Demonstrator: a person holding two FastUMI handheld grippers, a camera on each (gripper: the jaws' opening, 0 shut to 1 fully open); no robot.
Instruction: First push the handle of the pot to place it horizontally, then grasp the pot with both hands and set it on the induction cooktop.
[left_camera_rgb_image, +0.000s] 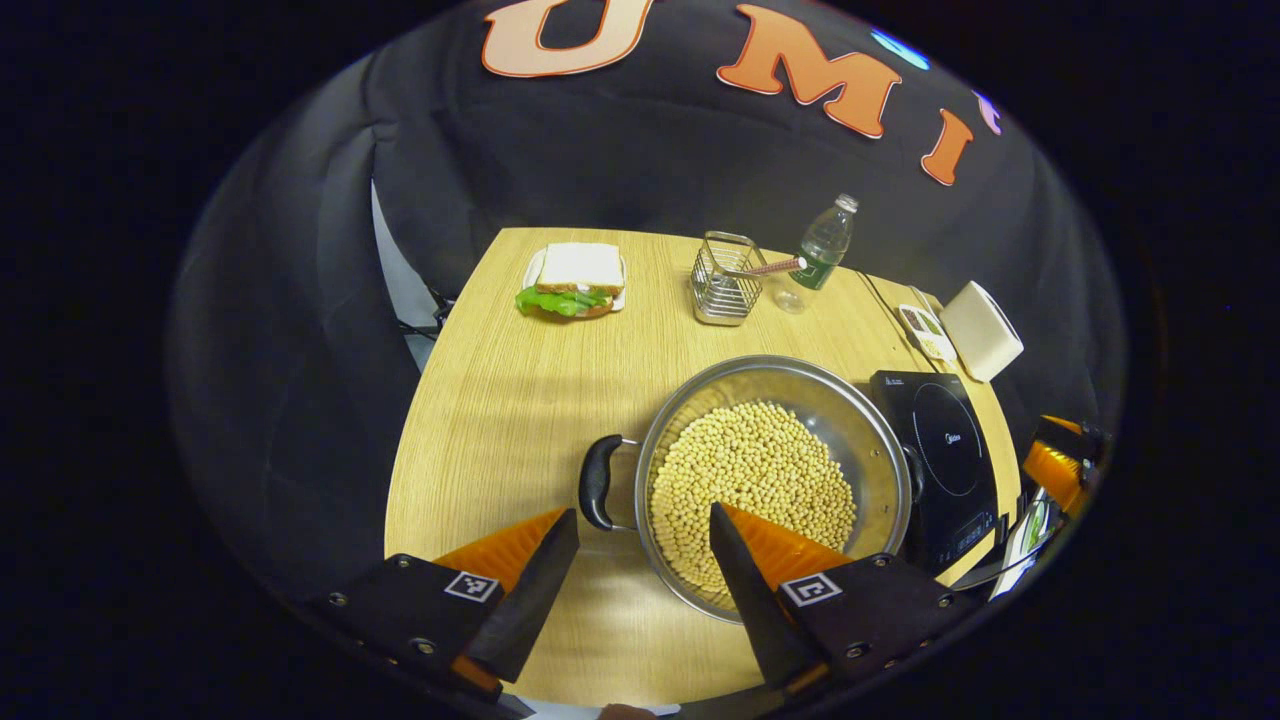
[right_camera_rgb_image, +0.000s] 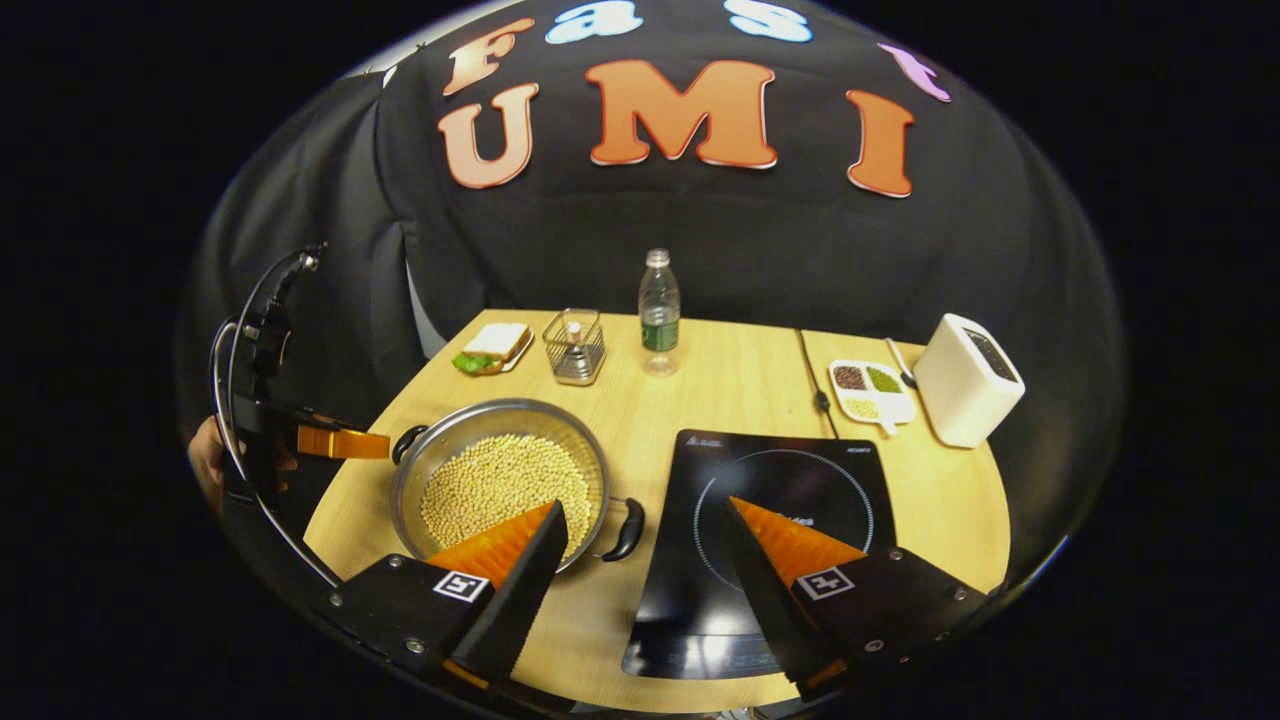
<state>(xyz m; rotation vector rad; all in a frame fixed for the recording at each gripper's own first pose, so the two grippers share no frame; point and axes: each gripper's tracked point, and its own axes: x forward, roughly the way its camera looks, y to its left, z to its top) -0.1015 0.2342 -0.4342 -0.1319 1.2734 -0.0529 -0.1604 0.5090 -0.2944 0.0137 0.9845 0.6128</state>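
Observation:
A steel pot (left_camera_rgb_image: 800, 385) full of pale beans stands on the wooden table (left_camera_rgb_image: 500, 400), with one black handle (left_camera_rgb_image: 598, 482) at its left and the other (left_camera_rgb_image: 912, 472) against the black induction cooktop (left_camera_rgb_image: 945, 460). My left gripper (left_camera_rgb_image: 642, 512) hovers open above the pot's near left side, its fingers straddling the left handle and rim. In the right gripper view the pot (right_camera_rgb_image: 480, 420) sits left of the cooktop (right_camera_rgb_image: 790, 480). My right gripper (right_camera_rgb_image: 643, 506) hangs open above the pot's right handle (right_camera_rgb_image: 628, 528). The left gripper (right_camera_rgb_image: 340, 442) shows beside the pot's far handle.
A sandwich on a plate (right_camera_rgb_image: 490, 347), a wire basket (right_camera_rgb_image: 575, 347) and a water bottle (right_camera_rgb_image: 659, 310) stand along the back. A divided dish (right_camera_rgb_image: 870, 390) and a white box (right_camera_rgb_image: 965, 380) are behind the cooktop, with a cable (right_camera_rgb_image: 812, 375). A hand (right_camera_rgb_image: 205, 450) holds the left gripper.

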